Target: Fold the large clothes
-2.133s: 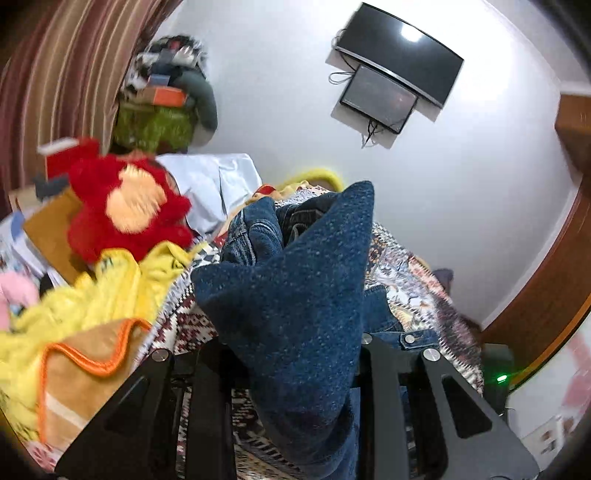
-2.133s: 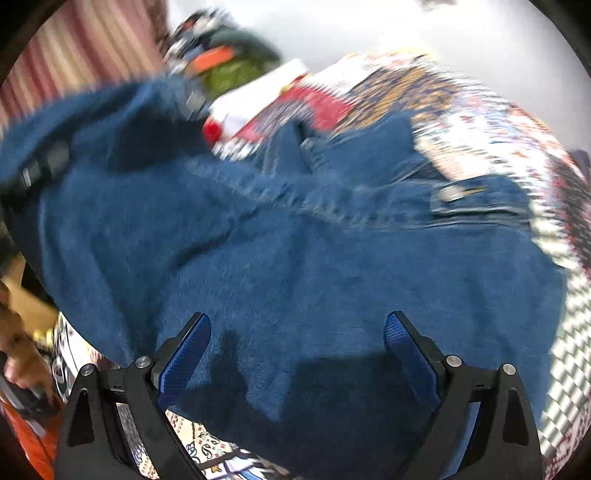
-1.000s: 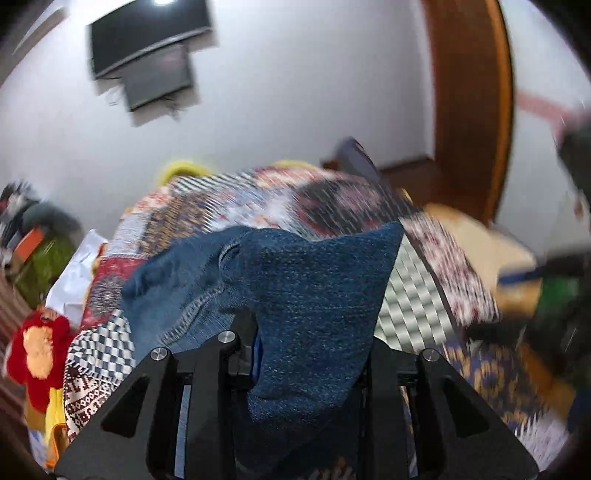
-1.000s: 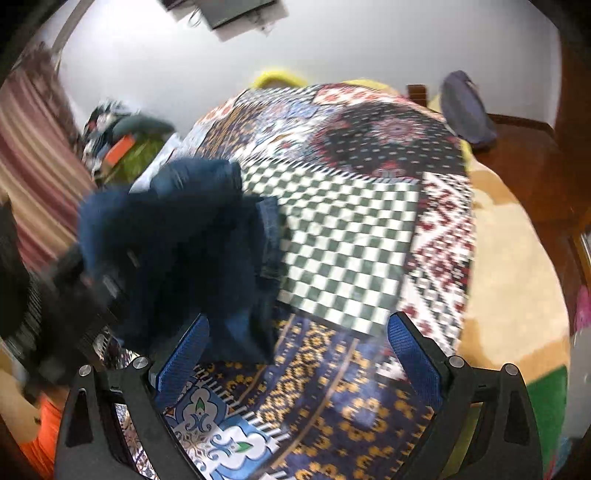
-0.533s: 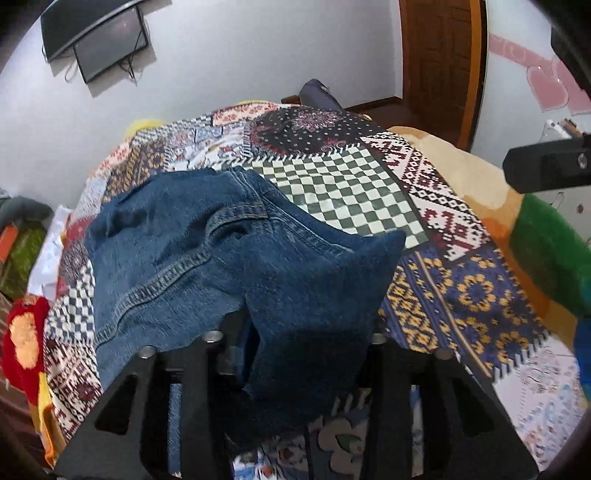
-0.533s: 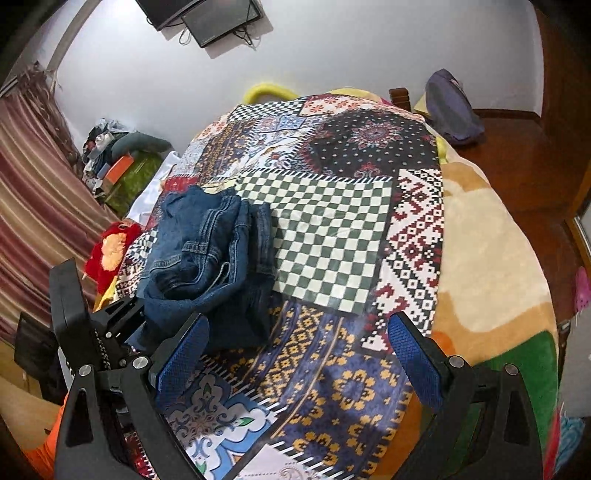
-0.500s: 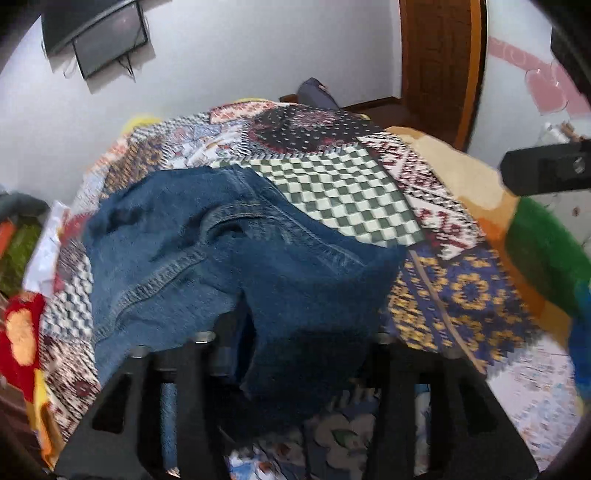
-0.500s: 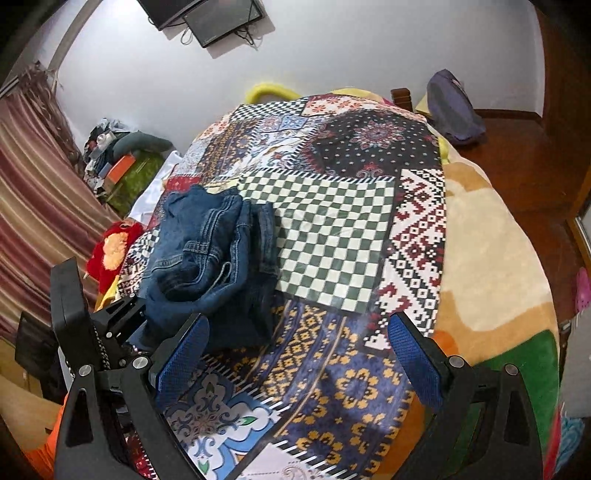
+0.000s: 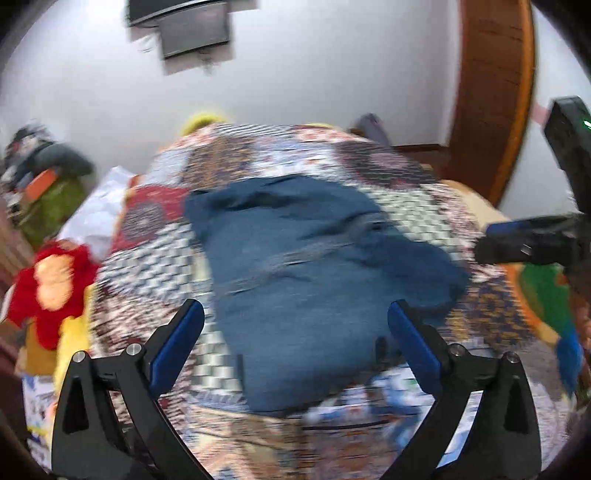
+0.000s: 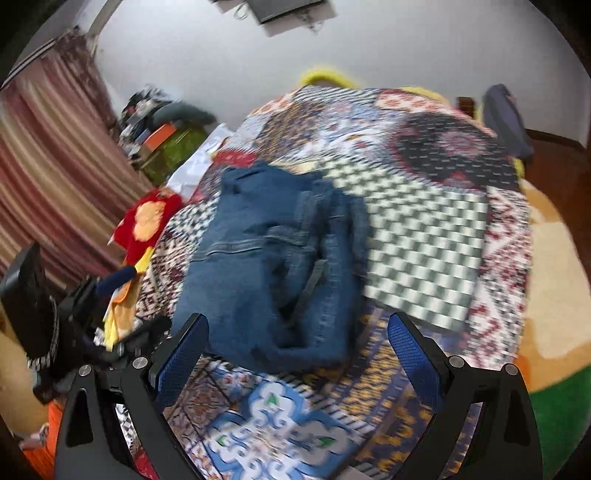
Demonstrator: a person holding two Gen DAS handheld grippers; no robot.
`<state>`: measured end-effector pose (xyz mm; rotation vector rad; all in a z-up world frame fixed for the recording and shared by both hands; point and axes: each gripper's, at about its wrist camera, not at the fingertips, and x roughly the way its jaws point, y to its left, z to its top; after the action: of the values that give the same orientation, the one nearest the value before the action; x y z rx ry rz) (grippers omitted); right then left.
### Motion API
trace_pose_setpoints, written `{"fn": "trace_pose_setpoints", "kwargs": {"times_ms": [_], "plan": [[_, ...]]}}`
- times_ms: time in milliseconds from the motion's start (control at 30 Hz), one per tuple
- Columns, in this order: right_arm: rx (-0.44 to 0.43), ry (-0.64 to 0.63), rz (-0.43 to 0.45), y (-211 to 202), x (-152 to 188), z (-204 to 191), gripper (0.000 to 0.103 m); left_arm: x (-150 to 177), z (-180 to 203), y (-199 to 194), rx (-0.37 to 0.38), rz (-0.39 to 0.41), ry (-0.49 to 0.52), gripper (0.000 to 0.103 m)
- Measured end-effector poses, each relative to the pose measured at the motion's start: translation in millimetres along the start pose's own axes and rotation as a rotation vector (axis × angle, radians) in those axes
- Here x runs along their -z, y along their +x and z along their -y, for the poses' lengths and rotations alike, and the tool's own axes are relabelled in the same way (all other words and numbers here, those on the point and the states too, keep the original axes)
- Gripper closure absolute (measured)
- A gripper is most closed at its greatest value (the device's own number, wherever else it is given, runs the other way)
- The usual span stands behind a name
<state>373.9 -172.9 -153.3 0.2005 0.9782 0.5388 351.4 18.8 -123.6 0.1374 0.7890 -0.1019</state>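
Folded blue jeans [image 9: 314,273] lie in a thick bundle on the patchwork bedspread [image 9: 258,147]. My left gripper [image 9: 295,332] hangs above their near end; its jaws are opening wide and nothing is between the blue pads. In the right wrist view the same jeans [image 10: 273,258] rest left of a green checked patch, and my right gripper [image 10: 297,339] stands open above the near edge of the bundle, holding nothing. The right gripper [image 9: 532,240] also shows at the right edge of the left wrist view; the left gripper [image 10: 92,325] shows at the lower left of the right wrist view.
A red and yellow plush toy [image 10: 147,221] and yellow cloth lie at the bed's left side. A pile of belongings [image 10: 162,129] stands by the striped curtain [image 10: 44,166]. A dark bag [image 10: 506,118] sits at the far right corner. A screen [image 9: 192,33] hangs on the wall.
My left gripper let go of the denim and its jaws spread apart; the jeans now lie flat on the bed. Both grippers drew back from the bundle.
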Motion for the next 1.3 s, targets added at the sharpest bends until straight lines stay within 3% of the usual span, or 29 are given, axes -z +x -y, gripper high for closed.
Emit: {"fn": "trace_pose_setpoints", "kwargs": {"times_ms": [100, 167, 267, 367, 500, 567, 1000, 1133, 1300], "plan": [[-0.028, -0.013, -0.035, 23.7, -3.8, -11.8, 0.006, 8.3, -28.9, 16.4, -0.038, -0.059, -0.060, 0.003], [-0.044, 0.000, -0.073, 44.0, -4.8, -13.1, 0.006, 15.9, -39.4, 28.8, -0.028, -0.097, -0.099, 0.003], [0.006, 0.010, -0.117, 67.4, -2.9, -5.7, 0.006, 32.4, -49.2, 53.3, 0.015, -0.174, -0.161, 0.002], [0.142, -0.049, -0.157, 86.5, 5.3, 10.9, 0.006, 52.2, -62.0, 75.8, 0.132, -0.227, -0.321, 0.000], [0.118, -0.038, -0.155, 84.4, 16.9, 37.8, 0.006, 69.6, -77.6, 95.8, 0.289, -0.283, -0.478, 0.000], [0.092, -0.010, -0.155, 79.2, 20.8, 48.1, 0.006, 72.8, -76.7, 95.0, 0.298, -0.274, -0.482, 0.000], [0.276, -0.171, -0.068, 22.9, 24.1, 29.9, 0.006, 53.9, -52.8, 28.2, 0.027, -0.162, -0.176, 0.000], [0.257, -0.151, -0.026, 5.2, 11.0, 31.5, 0.006, 38.4, -64.5, 14.6, -0.026, -0.111, -0.152, 0.000], [0.174, -0.119, 0.021, 10.6, -14.9, 21.1, 0.006, 10.2, -78.9, 31.0, -0.052, -0.091, -0.164, 0.000]]}}
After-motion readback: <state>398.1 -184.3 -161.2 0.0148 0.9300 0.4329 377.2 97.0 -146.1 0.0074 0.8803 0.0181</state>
